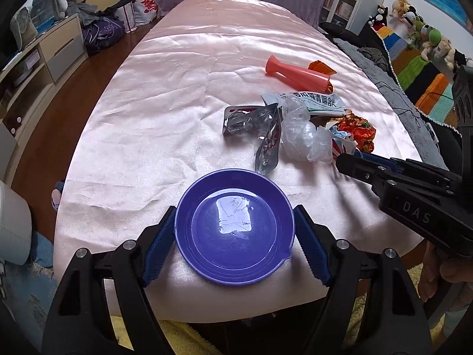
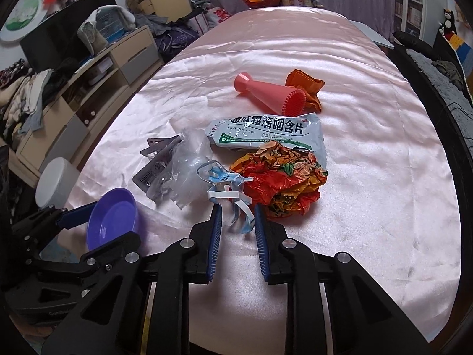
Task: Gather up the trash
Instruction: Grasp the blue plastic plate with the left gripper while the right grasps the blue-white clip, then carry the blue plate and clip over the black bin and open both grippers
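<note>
Your right claw (image 2: 235,217) straddles the blue-white paper scrap (image 2: 229,183), pads not pressing, at lower centre; left claw (image 1: 233,230) clamps the purple bowl (image 1: 235,226).

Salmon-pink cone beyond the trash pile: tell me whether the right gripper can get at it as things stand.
Probably not directly. The crumpled orange wrapper and white lozenge packet lie between the right gripper and the cone; going over them looks possible.

Readable print on the lozenge packet and one gripper

The white-and-green lozenge packet (image 2: 266,133) carries large Chinese characters, 西瓜霜清咽含片, with a smaller line beneath beginning "16片"; the rest of its small print is too fine to read. In the left wrist view, the black body of the right gripper (image 1: 340,159) bears the pale letters "DAS".
</note>
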Demonstrator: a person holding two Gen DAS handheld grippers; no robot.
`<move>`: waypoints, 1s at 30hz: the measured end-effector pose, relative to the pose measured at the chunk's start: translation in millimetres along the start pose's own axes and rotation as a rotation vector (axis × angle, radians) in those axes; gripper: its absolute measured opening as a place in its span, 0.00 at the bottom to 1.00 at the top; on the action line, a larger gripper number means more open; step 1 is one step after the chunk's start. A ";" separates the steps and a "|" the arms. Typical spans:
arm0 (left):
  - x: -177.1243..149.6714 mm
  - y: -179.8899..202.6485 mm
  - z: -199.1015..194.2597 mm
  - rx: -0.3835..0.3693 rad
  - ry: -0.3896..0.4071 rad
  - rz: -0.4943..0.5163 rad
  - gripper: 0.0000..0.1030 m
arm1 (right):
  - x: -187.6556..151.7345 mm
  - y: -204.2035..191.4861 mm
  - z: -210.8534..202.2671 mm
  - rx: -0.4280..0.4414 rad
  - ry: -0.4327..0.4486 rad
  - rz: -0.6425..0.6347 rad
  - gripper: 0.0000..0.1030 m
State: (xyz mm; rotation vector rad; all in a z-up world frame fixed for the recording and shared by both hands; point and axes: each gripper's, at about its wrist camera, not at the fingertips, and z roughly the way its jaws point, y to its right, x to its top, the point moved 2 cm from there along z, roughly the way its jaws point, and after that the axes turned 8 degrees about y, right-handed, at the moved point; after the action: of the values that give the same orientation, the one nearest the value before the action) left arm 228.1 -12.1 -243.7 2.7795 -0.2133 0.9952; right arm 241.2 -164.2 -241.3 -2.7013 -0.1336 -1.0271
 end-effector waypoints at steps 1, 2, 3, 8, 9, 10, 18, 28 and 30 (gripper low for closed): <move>0.3 -0.1 -0.7 -0.003 0.002 -0.001 0.72 | 0.1 -0.3 0.4 0.000 0.000 -0.001 0.23; 0.7 0.0 -1.4 -0.005 0.003 -0.002 0.72 | 0.1 -0.4 0.6 -0.001 0.000 -0.002 0.20; 0.7 0.2 -2.6 -0.007 0.005 -0.002 0.72 | 0.0 -0.7 0.8 -0.003 0.000 -0.005 0.15; 0.2 4.7 -16.0 -0.011 0.021 0.006 0.72 | -3.7 -4.0 -9.5 -0.001 0.010 -0.020 0.06; 0.3 5.9 -20.0 -0.012 0.026 0.008 0.72 | -4.6 -4.9 -14.4 0.001 0.018 -0.020 0.06; 0.8 7.4 -23.8 -0.012 0.033 0.010 0.72 | -4.8 -5.7 -20.1 0.002 0.026 -0.019 0.06; -5.1 28.0 -68.0 -0.039 0.102 0.030 0.72 | -13.3 -0.3 -71.6 -0.035 0.094 -0.007 0.06; -44.5 46.8 -100.2 -0.069 0.090 0.050 0.72 | -55.5 5.0 -115.0 -0.062 0.099 0.011 0.06; -54.5 47.5 -103.7 -0.075 0.082 0.049 0.72 | -65.5 4.6 -118.2 -0.061 0.089 0.015 0.06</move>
State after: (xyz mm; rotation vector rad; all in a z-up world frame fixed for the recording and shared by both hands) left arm 113.6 -31.7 -194.1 2.6724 -0.3024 1.0867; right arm 117.2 -199.4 -200.5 -2.7004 -0.0673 -1.1627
